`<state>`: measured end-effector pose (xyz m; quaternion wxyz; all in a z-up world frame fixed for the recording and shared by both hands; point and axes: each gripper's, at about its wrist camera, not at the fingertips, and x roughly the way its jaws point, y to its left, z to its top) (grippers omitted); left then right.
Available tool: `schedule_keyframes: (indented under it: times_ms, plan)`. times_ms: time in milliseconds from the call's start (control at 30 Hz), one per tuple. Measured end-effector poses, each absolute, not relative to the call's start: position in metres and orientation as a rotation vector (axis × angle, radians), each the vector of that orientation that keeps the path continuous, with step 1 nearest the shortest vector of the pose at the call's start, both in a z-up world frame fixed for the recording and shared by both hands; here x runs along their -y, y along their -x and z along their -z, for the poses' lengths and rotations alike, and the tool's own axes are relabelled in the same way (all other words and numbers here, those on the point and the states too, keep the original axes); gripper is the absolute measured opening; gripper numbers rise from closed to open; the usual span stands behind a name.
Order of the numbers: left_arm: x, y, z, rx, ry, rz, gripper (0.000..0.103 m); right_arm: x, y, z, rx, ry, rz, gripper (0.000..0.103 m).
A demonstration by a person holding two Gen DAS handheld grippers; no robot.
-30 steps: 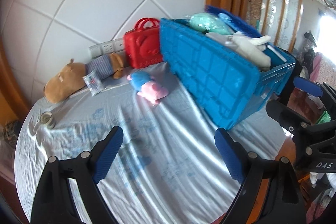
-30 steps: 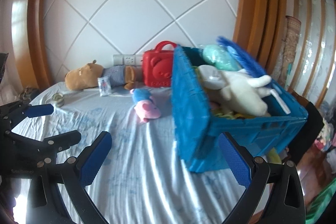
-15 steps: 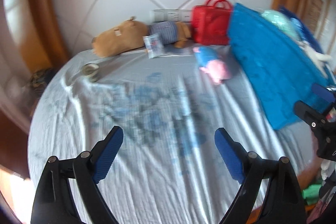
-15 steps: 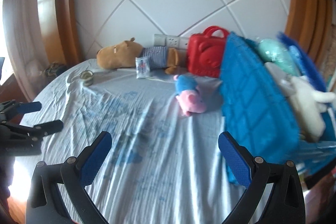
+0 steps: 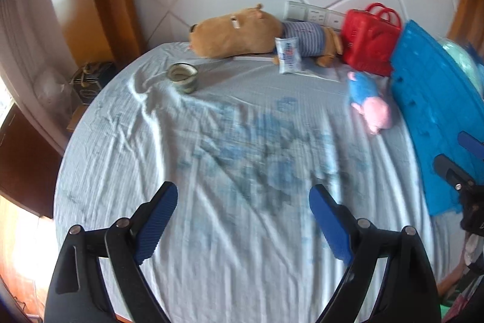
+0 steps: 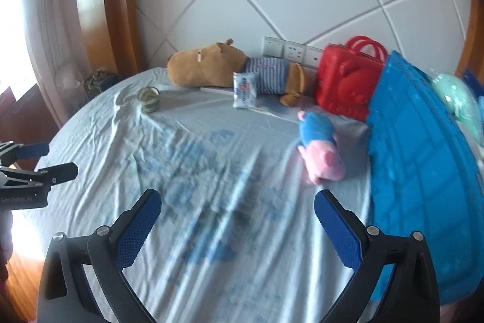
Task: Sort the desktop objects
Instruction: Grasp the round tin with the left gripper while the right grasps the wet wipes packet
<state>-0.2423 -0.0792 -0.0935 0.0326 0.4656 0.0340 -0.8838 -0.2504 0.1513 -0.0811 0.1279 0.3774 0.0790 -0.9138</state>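
Observation:
A brown plush in a striped shirt lies at the back of the round table. A white tissue pack leans on it. A small roll of tape sits to the left. A pink and blue pig plush lies beside the red toy bag and the blue crate. My left gripper and my right gripper are open and empty above the cloth.
The table has a light blue cloth. The blue crate at the right holds a teal item. A white panelled wall with sockets stands behind. A dark box sits off the table's left edge.
Both views have swung left, away from the crate and toward the middle and left of the table. The crate has slid to the right edge. Both grippers stay open.

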Motion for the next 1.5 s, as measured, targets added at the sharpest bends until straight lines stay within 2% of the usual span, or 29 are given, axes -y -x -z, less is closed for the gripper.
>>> schedule_keyframes:
  times_ms: [267,467,733,1067,1167,1233,1500]
  plan:
    - [0.171,0.311,0.11,-0.089,-1.466,2.711,0.09,-0.08,0.313,0.1,-0.14,-1.164,2.698,0.103]
    - [0.216,0.374,0.137,-0.136,-1.53,2.649,0.09,-0.066,0.352,0.116,-0.133,-1.261,2.724,0.103]
    - [0.224,0.456,0.175,-0.235,-1.56,2.551,0.09,-0.075,0.44,0.144,-0.165,-1.265,2.691,0.103]
    - [0.231,0.556,0.24,-0.275,-1.503,2.425,0.09,-0.084,0.564,0.212,-0.143,-1.19,2.677,0.103]
    - [0.231,0.577,0.26,-0.255,-1.491,2.415,0.093,-0.083,0.598,0.233,-0.155,-1.188,2.68,0.103]
    - [0.231,0.588,0.271,-0.226,-1.474,2.404,0.101,-0.082,0.616,0.243,-0.155,-1.171,2.691,0.103]
    - [0.235,0.613,0.295,-0.167,-1.423,2.379,0.103,-0.077,0.67,0.276,-0.136,-1.152,2.714,0.103]
